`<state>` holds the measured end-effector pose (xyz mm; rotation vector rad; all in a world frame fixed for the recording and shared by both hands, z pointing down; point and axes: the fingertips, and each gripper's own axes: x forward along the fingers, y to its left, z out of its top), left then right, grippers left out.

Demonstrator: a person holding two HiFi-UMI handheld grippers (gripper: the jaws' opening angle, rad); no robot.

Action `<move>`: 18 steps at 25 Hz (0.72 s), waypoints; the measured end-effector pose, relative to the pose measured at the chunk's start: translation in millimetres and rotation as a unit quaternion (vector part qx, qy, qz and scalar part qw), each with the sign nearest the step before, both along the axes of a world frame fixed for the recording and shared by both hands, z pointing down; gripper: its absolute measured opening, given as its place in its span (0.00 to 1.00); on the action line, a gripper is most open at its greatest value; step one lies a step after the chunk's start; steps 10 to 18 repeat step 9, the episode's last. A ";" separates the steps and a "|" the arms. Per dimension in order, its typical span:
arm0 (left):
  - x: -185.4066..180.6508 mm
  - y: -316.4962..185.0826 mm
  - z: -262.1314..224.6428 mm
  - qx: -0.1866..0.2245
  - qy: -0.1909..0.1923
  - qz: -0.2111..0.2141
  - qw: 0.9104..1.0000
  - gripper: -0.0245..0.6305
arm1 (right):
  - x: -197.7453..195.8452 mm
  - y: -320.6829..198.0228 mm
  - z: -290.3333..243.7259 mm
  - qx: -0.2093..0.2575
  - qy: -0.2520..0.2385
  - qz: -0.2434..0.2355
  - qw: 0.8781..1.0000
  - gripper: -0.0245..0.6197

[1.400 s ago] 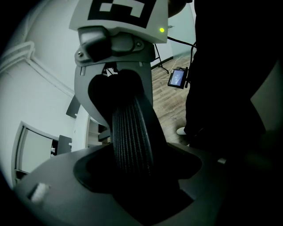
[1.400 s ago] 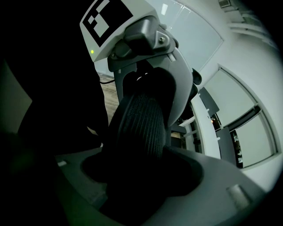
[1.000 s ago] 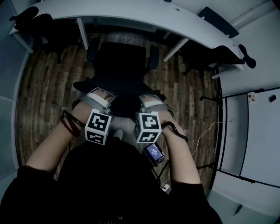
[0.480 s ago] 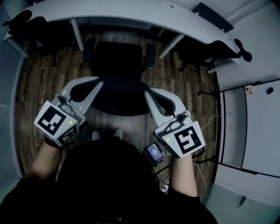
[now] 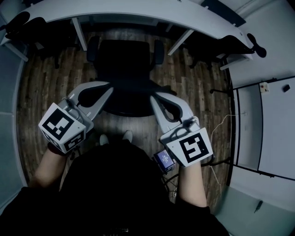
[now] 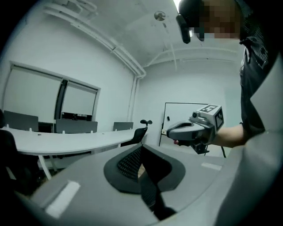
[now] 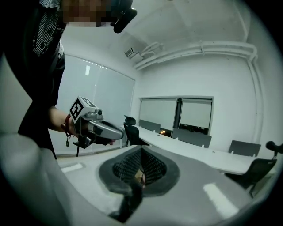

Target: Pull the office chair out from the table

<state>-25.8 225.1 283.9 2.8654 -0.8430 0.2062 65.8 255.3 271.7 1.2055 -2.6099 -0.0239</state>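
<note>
Now | office chair [image 5: 123,64]: black, two armrests | near white table [image 5: 138,9]

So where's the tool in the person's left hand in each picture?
Head view: left gripper, lower left, shut, empty.
Left gripper view: left gripper fills the bottom, jaws together.
Right gripper view: left gripper sits left of centre, pointing right.
Shared landmark: the long white table, in all three.

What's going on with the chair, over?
Left gripper, right gripper shut, empty. Office chair facing table, its back toward person. Nothing seen blocking it.
</note>
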 end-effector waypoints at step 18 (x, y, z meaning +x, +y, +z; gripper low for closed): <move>25.1 24.2 9.3 0.015 -0.042 0.069 0.997 0.04 | 6.8 -0.1 13.4 -0.013 -0.002 -0.003 1.000 0.04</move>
